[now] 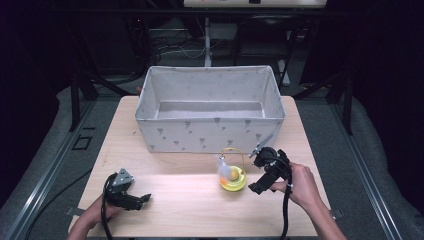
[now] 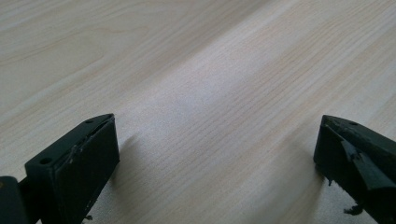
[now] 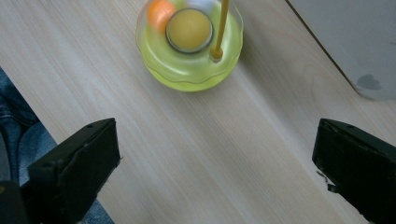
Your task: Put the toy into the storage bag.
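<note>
Small yellow-green plastic dish with a thin wire hoop point(image 1: 233, 177) sits lower centre on my pale wood worktop point(image 1: 200, 200), below the grey fabric bin point(image 1: 210, 107). My right tongs point(image 3: 215, 158) gape beside it; left tongs point(image 2: 217, 154), lower left, gape too.

High view overhead, facing forward; gripper views close above table point(image 1: 200, 200), shared by all

No readable text or numbers

The fabric box point(image 1: 210, 131) carries only a repeated small grey motif, a printed pattern and not lettering; the wooden table point(image 1: 190, 200) and the yellow toy point(image 1: 233, 178) bear no legible label, brand or sign.
</note>
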{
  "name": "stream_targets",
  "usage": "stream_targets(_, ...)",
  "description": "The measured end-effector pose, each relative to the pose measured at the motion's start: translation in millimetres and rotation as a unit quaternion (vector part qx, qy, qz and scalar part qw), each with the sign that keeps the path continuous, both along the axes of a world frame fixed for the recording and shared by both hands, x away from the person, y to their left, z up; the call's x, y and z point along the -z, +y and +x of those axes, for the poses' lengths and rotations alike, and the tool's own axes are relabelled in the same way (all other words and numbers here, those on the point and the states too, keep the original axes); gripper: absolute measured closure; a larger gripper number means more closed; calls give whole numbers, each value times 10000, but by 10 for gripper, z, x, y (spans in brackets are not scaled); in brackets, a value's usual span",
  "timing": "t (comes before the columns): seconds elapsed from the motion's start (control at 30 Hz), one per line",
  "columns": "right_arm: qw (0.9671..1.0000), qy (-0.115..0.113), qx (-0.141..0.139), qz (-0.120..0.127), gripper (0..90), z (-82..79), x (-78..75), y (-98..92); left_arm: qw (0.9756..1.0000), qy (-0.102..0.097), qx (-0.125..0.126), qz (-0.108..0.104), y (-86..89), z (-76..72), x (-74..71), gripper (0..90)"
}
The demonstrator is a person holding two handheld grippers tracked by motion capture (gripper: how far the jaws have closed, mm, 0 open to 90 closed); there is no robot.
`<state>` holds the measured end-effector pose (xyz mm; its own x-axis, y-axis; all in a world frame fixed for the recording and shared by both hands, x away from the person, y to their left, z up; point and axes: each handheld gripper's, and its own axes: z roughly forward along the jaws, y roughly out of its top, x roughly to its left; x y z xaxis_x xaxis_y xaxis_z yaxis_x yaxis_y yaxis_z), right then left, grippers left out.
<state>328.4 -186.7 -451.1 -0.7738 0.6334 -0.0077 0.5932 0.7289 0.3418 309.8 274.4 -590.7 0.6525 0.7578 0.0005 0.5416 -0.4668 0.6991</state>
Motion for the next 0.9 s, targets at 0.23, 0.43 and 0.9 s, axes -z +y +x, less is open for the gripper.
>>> stream_targets(0.23, 9999, -63, -88, 13, 21, 80, -77, 73, 10000, -2, 1, 1, 0, -1, 0, 0)
stream_targets(0.43, 9997, -136, -187, -14, 42, 147, -179, 170, 10000, 4, 0, 1, 0, -2, 0, 0)
stream_targets(0.9, 9979, -329, -538, -132, 419, 240, -480, 409, 10000, 4, 21, -8, 0, 4, 1, 0)
